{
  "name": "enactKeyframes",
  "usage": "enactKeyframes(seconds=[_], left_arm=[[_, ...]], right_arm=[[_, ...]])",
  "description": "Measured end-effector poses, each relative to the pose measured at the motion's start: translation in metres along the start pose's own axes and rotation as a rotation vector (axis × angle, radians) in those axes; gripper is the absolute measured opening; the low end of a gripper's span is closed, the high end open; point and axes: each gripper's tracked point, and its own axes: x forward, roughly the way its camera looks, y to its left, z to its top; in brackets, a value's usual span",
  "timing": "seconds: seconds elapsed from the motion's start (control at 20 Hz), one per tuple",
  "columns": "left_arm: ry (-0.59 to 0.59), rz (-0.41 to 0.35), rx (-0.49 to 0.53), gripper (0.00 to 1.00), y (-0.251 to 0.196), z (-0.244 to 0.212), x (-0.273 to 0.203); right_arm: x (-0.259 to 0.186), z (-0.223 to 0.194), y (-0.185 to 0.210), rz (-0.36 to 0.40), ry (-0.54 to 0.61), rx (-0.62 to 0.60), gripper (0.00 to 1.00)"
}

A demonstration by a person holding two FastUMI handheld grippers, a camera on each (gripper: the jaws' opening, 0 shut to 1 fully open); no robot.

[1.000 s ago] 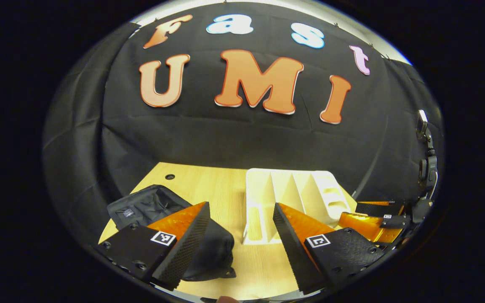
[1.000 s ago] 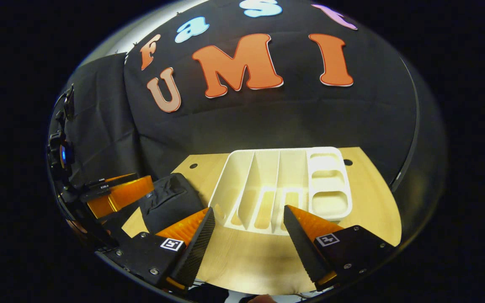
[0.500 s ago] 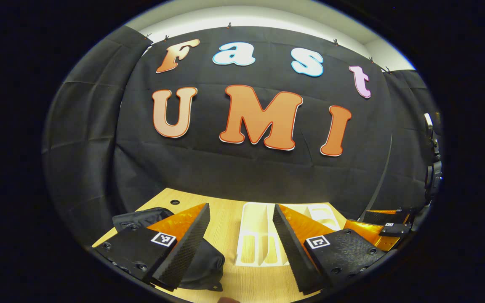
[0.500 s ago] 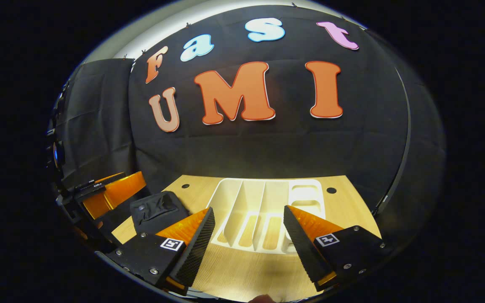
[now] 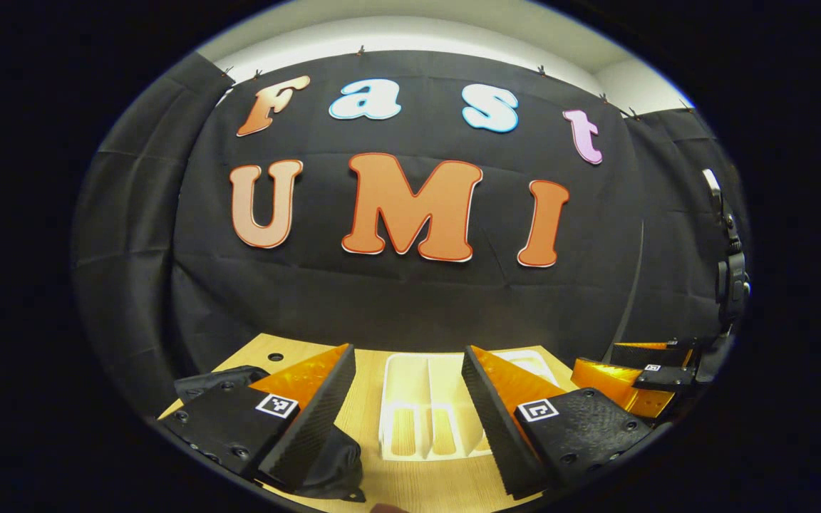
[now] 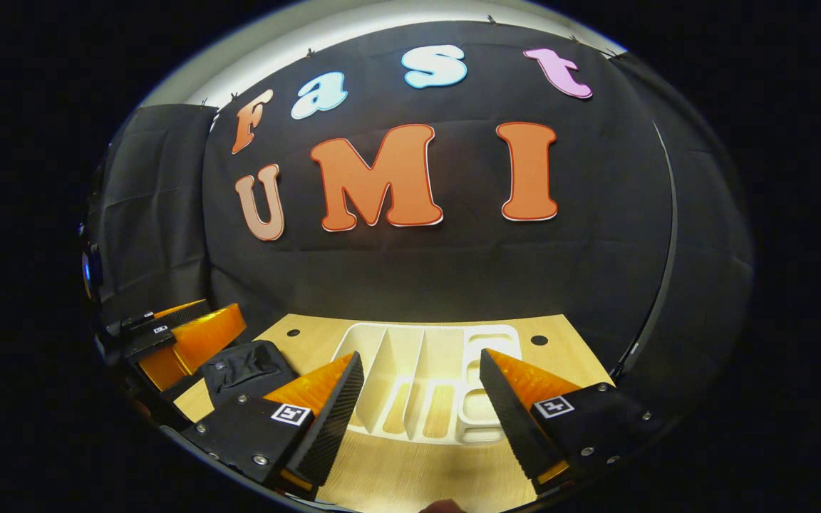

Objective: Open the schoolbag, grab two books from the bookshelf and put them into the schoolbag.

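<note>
Wooden table (image 6: pixel 581 356) runs under both tools, and nearest each lens the fingers stand wide apart with nothing between them. The left gripper (image 5: pixel 408 417) hangs over the near edge, holding nothing; the right gripper (image 6: pixel 421 420) is likewise spread and bare.

Just beyond the left gripper's fingers lies the schoolbag (image 5: pixel 221 376) — a dark, slumped bundle at the table's left side, partly hidden behind one finger. In the right gripper view the schoolbag (image 6: pixel 246 367) sits beside the bookshelf, close to the other tool. Whether its zip is open or closed I cannot tell from this angle.

A little farther back sits the bookshelf (image 6: pixel 410 377), a pale divided rack in the middle of the table. Its slots look empty; no books stand in any compartment I can make out.

My reading: the rack holds nothing and neither tool carries anything, so the books may well be inside the bag already — the task looks at or near its end. That stays a guess, since the bag's inside is hidden. If so, nothing is left except perhaps closing the bag.
</note>
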Motion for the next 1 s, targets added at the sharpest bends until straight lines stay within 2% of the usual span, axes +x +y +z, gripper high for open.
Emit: enactKeyframes(seconds=[0.45,0.5,0.55,1.0], left_arm=[[-0.024,-0.010,0.021,0.96,0.005,0.005,-0.003],[-0.027,-0.009,0.020,0.93,0.007,0.005,-0.003],[-0.024,-0.007,0.021,0.96,0.012,0.004,-0.003],[-0.028,0.007,0.005,0.96,0.038,0.005,-0.002]], right_arm=[[0.006,0.002,0.016,-0.005,-0.002,-0.020,0.98],[0.005,0.003,0.019,-0.003,-0.004,-0.022,0.98],[0.006,0.004,0.021,-0.006,-0.006,-0.027,0.98],[0.005,0.010,0.037,-0.022,-0.018,-0.061,0.98]])
